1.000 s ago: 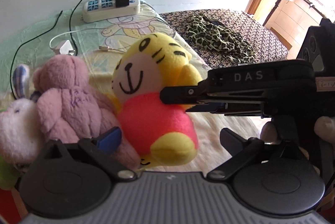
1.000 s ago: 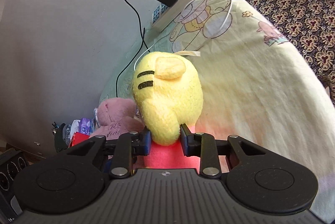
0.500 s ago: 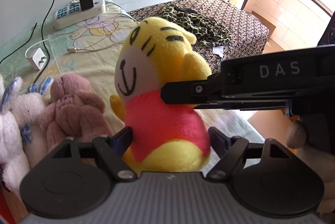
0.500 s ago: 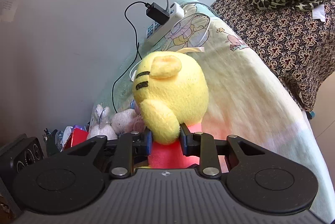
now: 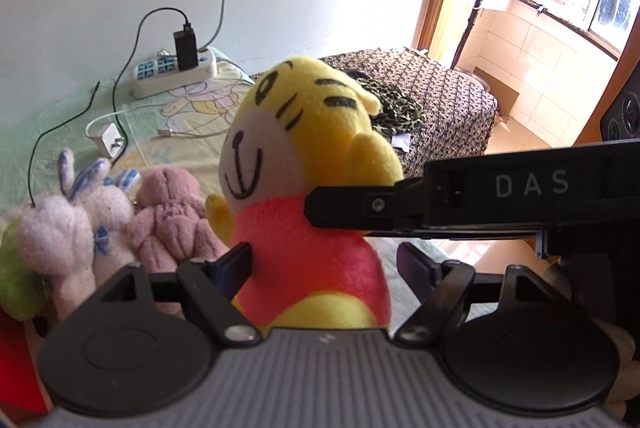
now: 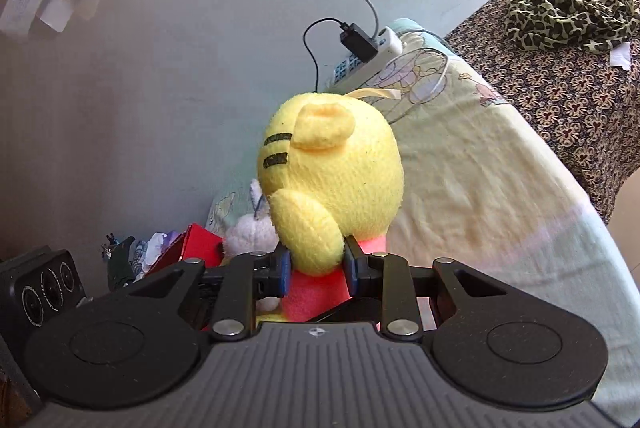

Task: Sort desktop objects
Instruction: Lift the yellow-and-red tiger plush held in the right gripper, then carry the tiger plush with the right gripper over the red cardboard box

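Note:
A yellow tiger plush (image 5: 304, 131) in a red shirt hangs above the cartoon-print sheet (image 6: 460, 163). My right gripper (image 6: 316, 268) is shut on the plush's yellow arm (image 6: 308, 228). In the left wrist view the right gripper (image 5: 316, 207) reaches in from the right, marked DAS. My left gripper (image 5: 326, 262) is open and straddles the plush's red body. Its left finger (image 5: 236, 262) touches the shirt, while its right finger (image 5: 416, 266) stands a little apart.
A pink bear (image 5: 168, 211), a white bunny (image 5: 68, 228) and a green plush (image 5: 16, 288) lie at the left. A power strip (image 5: 172, 75) with cables and a white charger (image 5: 110, 139) sit near the wall. A leopard cloth (image 6: 568, 15) lies on the patterned bed; a red box (image 6: 196, 248) and a black speaker (image 6: 40, 296) are at the left.
The tiger plush has been lifted off the sheet in my right gripper. My left gripper has come around its red body, and the other toys now lie lower and farther away.

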Tool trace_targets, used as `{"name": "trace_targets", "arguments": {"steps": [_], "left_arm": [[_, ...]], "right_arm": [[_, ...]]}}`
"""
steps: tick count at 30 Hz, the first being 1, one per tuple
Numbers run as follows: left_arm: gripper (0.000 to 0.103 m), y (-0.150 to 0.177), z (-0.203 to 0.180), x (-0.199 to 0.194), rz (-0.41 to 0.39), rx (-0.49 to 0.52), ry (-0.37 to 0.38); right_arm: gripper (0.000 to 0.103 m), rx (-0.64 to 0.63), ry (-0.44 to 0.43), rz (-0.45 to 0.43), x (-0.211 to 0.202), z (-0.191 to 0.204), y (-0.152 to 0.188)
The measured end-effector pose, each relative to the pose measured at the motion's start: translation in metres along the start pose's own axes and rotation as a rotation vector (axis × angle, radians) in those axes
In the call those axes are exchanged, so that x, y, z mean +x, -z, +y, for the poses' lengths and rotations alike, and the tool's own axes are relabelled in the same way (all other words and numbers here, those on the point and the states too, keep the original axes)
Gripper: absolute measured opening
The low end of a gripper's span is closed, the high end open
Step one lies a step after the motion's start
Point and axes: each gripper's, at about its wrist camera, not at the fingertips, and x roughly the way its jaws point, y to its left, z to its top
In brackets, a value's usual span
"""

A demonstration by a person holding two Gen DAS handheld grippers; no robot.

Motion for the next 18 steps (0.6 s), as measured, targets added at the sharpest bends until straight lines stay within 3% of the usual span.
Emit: {"name": "trace_targets", "arguments": {"steps": [6,18], "left_arm": [[0.079,0.01,0.03,-0.035,-0.064,-0.079,-0.043],[0.079,0.037,0.117,-0.13,-0.182,-0.13,-0.101]], "right_arm": [[0.028,-0.069,-0.067,0.033,0.017,0.038,0.007],[0.028,-0.169,-0.178,-0.015,0.061,0.146,0.039]]}}
